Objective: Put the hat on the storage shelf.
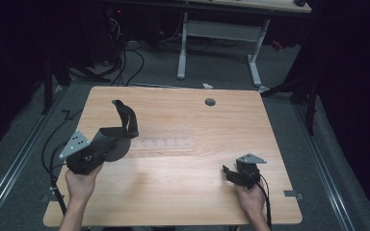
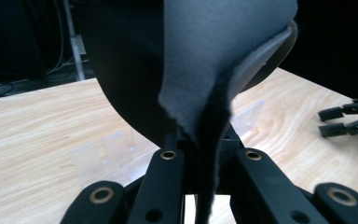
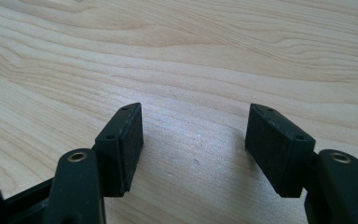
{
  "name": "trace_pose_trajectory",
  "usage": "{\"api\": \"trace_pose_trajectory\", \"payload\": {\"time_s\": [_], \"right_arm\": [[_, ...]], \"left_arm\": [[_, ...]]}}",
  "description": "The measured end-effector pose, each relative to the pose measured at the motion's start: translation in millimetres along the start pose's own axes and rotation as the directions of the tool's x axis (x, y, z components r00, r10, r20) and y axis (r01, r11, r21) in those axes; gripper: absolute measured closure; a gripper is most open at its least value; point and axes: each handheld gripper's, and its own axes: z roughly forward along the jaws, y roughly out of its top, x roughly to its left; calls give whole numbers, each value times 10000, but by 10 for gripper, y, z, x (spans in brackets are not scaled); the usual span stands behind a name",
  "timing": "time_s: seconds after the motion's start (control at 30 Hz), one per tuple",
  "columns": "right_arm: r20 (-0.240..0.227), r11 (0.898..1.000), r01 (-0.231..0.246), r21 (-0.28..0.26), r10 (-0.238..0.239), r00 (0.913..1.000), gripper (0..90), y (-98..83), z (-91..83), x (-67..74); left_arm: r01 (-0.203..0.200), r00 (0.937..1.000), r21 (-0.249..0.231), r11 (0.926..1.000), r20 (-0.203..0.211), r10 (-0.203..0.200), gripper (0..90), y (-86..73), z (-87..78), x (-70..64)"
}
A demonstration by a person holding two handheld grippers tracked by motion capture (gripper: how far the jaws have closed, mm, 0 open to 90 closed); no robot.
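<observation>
left gripper (image 1: 107,139) clenched on a dark cap (image 2: 205,70), gripping its grey fabric edge; cap held up off the wooden table (image 1: 183,192) at the left side, strap curling up above it. clear plastic rack (image 1: 166,137) lies flat just right of the cap, mid-table. right gripper (image 1: 227,172) rests low near the table's right front, jaws released w/ bare wood between the 2 pads (image 3: 123,144).

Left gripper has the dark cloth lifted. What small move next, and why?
Probably bring the open right gripper across to take the strap. The left gripper pinches the cloth above the clear rack, with the strap sticking up loose, and the right rests idle on the table.
</observation>
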Motion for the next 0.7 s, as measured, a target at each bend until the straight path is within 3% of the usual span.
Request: {"api": "trace_pose_trajectory", "payload": {"time_s": [0.37,0.47,0.7], "right_arm": [[2,10000,3,2,-3,10000,368,-2,-1,3],[-3,10000,14,1,-14,10000,367,-1,-1,3],[-4,10000,9,2,-9,10000,366,-1,-1,4]], "left_arm": [[-272,9989,-324,9991,-381,259,857,93,168,173],[-649,9970,-307,9974,-448,635,857,69,233,244],[-907,9947,-269,9955,-513,892,857,42,292,335]]}}
